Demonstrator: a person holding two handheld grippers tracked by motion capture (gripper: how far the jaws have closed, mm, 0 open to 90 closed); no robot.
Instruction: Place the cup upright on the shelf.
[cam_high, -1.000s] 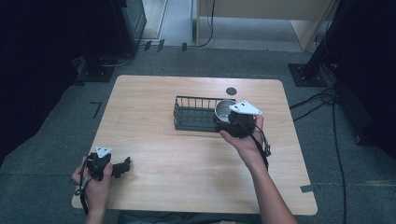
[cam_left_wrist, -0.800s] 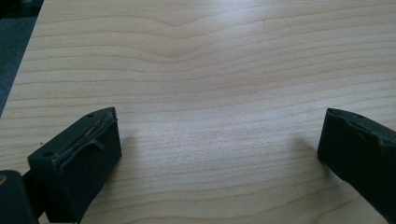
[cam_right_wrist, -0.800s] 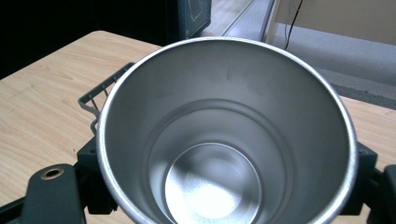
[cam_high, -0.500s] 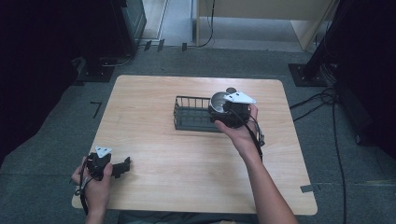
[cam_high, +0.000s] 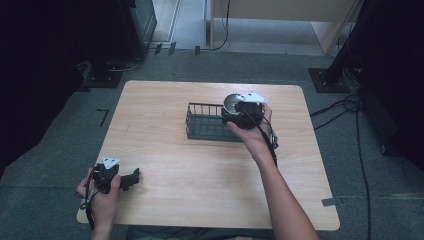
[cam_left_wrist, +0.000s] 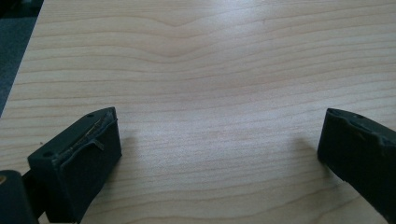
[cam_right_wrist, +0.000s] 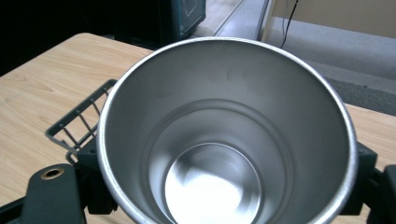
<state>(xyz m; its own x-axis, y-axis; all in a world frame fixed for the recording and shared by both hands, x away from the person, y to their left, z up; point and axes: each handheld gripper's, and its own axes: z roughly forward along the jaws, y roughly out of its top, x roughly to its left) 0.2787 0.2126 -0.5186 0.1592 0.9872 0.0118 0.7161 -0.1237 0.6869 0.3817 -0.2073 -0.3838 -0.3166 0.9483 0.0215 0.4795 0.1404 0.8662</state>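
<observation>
Left tool (cam_high: 131, 178) rests low on the pale wooden worktop (cam_high: 165, 135) near its front left corner, jaws spread wide with bare wood between them. Right of centre sits a black wire basket (cam_high: 205, 122), its visible part empty. Right tool (cam_high: 235, 116) is clamped on a shiny steel cup (cam_right_wrist: 224, 135), empty, mouth toward its camera, held over the basket's right end; no legible writing.
</observation>
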